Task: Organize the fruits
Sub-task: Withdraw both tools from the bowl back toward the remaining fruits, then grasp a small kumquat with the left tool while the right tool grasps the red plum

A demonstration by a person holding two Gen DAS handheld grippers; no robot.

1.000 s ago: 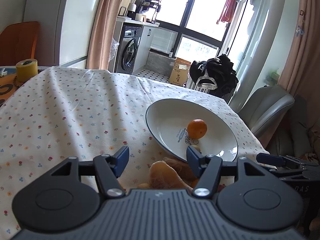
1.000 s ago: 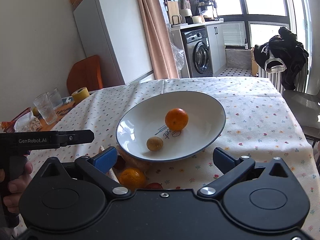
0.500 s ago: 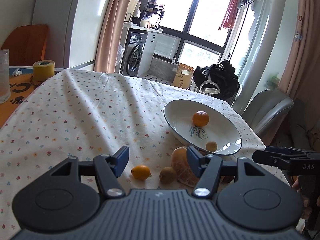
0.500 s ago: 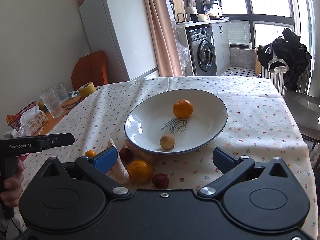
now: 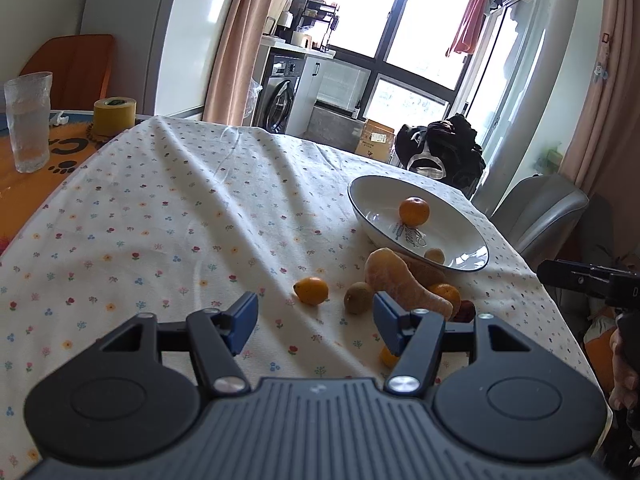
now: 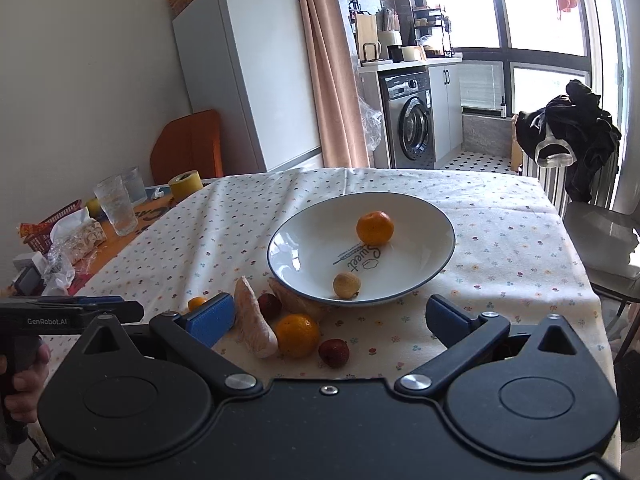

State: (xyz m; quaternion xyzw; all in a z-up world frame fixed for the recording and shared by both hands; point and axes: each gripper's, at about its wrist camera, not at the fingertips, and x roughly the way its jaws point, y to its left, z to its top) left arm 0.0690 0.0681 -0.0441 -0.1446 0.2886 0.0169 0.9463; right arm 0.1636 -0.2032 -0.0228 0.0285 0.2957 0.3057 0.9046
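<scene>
Both grippers, left (image 5: 314,316) and right (image 6: 328,318), sit farther back from the plate (image 6: 280,248) now, jaws apart, empty.

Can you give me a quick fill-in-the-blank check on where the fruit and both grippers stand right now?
1. The white plate holds ___ fruits.
2. The orange lies ___ the plate.
3. The red lychee lies on the ___.
4. The left gripper and right gripper are both ___.

Missing words: two; in; tablecloth; open
</scene>
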